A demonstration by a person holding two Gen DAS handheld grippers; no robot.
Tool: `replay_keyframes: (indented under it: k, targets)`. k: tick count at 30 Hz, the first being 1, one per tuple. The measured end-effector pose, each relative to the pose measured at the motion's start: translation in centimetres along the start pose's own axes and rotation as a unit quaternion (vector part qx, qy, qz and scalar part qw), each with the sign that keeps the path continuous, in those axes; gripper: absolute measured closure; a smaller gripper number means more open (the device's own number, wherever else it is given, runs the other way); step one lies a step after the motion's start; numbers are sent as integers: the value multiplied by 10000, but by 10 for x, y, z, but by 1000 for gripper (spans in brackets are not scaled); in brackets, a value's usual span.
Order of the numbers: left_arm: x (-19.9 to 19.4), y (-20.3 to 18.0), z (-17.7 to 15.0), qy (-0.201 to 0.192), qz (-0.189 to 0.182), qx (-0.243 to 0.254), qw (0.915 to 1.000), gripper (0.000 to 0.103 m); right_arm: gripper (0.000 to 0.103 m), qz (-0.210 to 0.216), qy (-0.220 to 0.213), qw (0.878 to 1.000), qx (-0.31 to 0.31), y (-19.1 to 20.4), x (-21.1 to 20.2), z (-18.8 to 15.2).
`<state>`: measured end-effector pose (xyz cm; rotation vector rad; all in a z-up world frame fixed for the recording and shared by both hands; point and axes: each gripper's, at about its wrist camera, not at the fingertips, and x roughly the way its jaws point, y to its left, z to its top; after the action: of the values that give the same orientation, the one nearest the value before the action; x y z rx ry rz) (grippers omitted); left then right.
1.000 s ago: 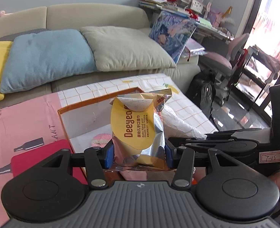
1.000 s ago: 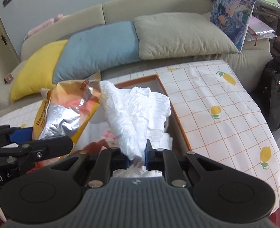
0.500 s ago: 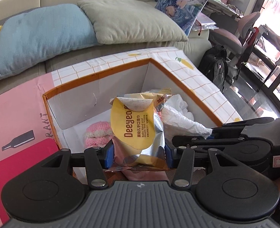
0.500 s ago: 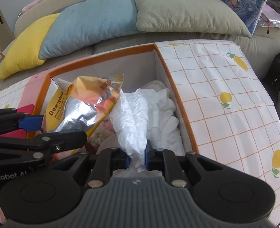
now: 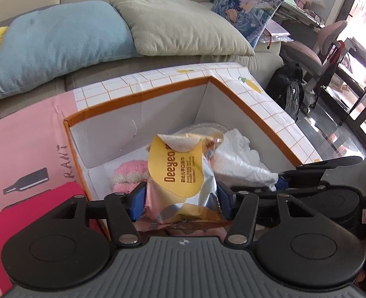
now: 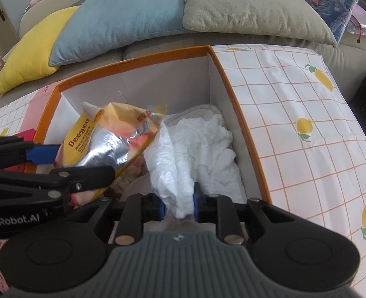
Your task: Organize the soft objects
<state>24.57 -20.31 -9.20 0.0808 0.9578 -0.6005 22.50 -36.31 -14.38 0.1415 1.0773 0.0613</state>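
Left wrist view shows the left gripper (image 5: 181,200) clamped on a crinkled yellow-and-silver foil wipes packet (image 5: 180,173), held upright just ahead of its blue pads, over the open orange-rimmed white cardboard box (image 5: 138,94). Beyond the packet on its left side, a pink-and-white fuzzy knit item (image 5: 128,175) lies on the box floor. Right wrist view has the right gripper (image 6: 179,204) pinching a crumpled white cloth (image 6: 195,154), which spreads forward into the box beside the packet.
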Motion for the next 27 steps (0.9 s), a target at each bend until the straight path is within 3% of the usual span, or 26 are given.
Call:
replay_keyframes:
  k: [2,5,7,9,18,22,27]
  targets:
    - [-10,2,2,-85,-32,-53,9999,31,69,27,77,9998,-159,5,-4,1]
    - [-32,1,4,-310,-122,-57,9994,23,49,24,128,9989,-457,16,-14,0]
    - [-48,-2,6,-491,-78,-2,9988,21,47,-175,175,9975,-665,25,-21,0]
    - [-63,-5,7,-633,-102,35,9979,20,38,-170,208,9969,-736,30,-30,-1]
    - [-143,-25,-5,-1483,-18,398,9881,16,34,0,-16,9956,-942,56,-93,-12]
    - [-184,-37,-15,-2017,43,631,9774,15,22,158,-406,9938,-1025,73,-131,-23]
    - [-230,-52,-32,-2633,372,992,9589,15,21,354,-1026,9879,-1105,96,-182,-37]
